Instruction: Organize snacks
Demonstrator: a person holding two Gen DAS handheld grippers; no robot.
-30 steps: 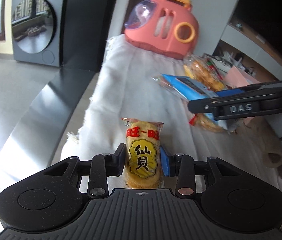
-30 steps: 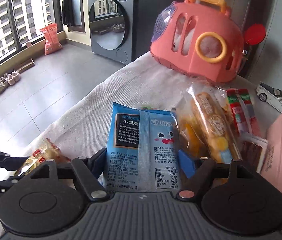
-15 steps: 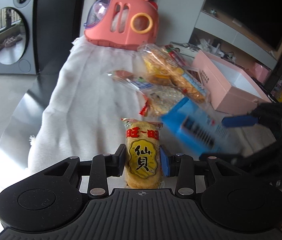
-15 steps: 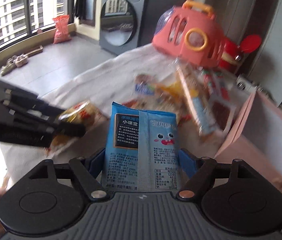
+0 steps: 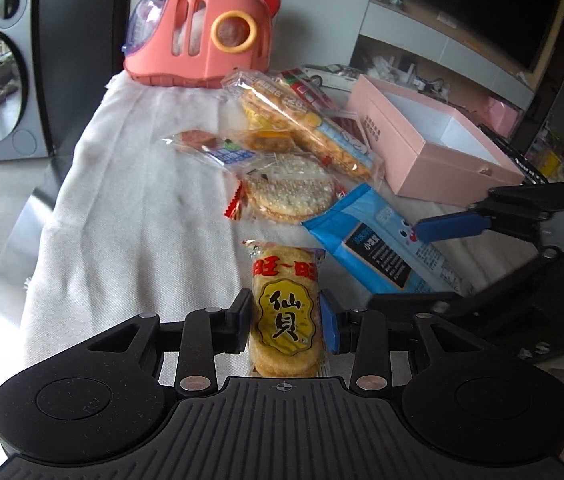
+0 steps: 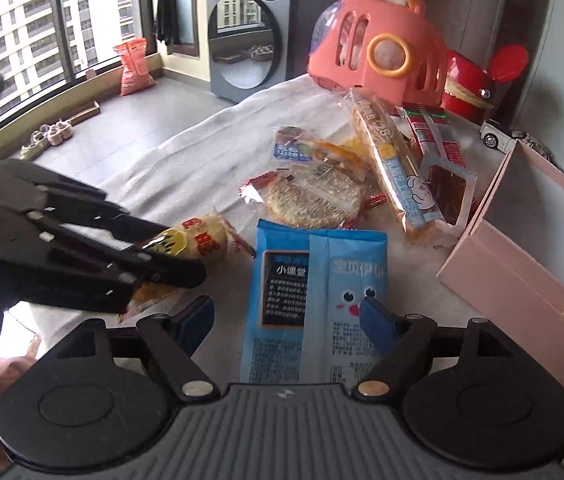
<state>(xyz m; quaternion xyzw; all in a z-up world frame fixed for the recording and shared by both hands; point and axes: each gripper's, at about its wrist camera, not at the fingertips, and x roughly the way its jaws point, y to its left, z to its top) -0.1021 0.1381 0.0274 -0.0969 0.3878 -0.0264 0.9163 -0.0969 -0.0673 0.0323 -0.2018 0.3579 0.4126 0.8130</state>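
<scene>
Left wrist view: the left tool [image 5: 287, 316] is clamped on a yellow rice cracker pack [image 5: 285, 314] at lower centre, pinched across its sides. The crackers inside are likely brittle, so a light squeeze suits. The pink box [image 5: 414, 152] sits open at upper right.

Right wrist view: the right tool [image 6: 288, 318] stands spread wide around the blue snack pouch [image 6: 314, 300] at lower centre, apparently not gripping it. The pouch looks light, soft and slippery; its flat edges seem best to pinch. Other snacks lie on the cloth-covered desk [image 6: 186, 160].
</scene>
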